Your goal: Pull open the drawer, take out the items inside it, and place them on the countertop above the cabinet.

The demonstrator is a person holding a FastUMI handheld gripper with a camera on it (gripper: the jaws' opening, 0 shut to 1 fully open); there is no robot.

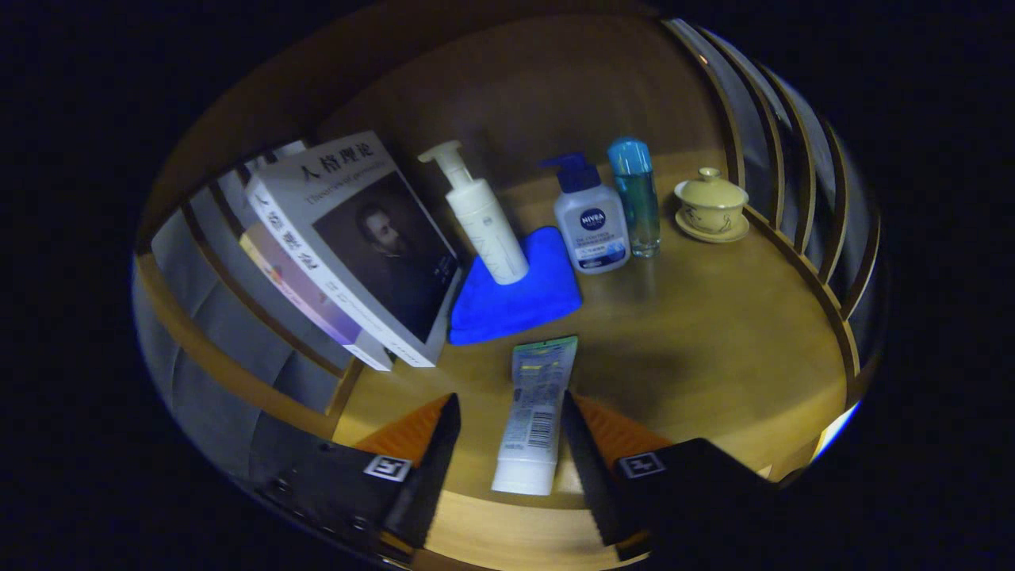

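1. Between my two fingers lies a white tube (533, 412) flat on the wooden countertop (714, 333); my gripper (507, 452) stands open, a gap showing on each side of the tube.
2. I judge this the placing step: the tube rests on the top, so the next move calls for backing straight off without nudging it.
3. Just beyond the tube sits a blue cloth (515, 293) with a white pump bottle (482, 218) on it; a second pump bottle (591, 222), a blue-capped bottle (637, 198) and a lidded cup (711, 206) stand further back.
4. Leaning books (349, 254) and curved slats fence the sides; bare wood lies open to the right of the tube.
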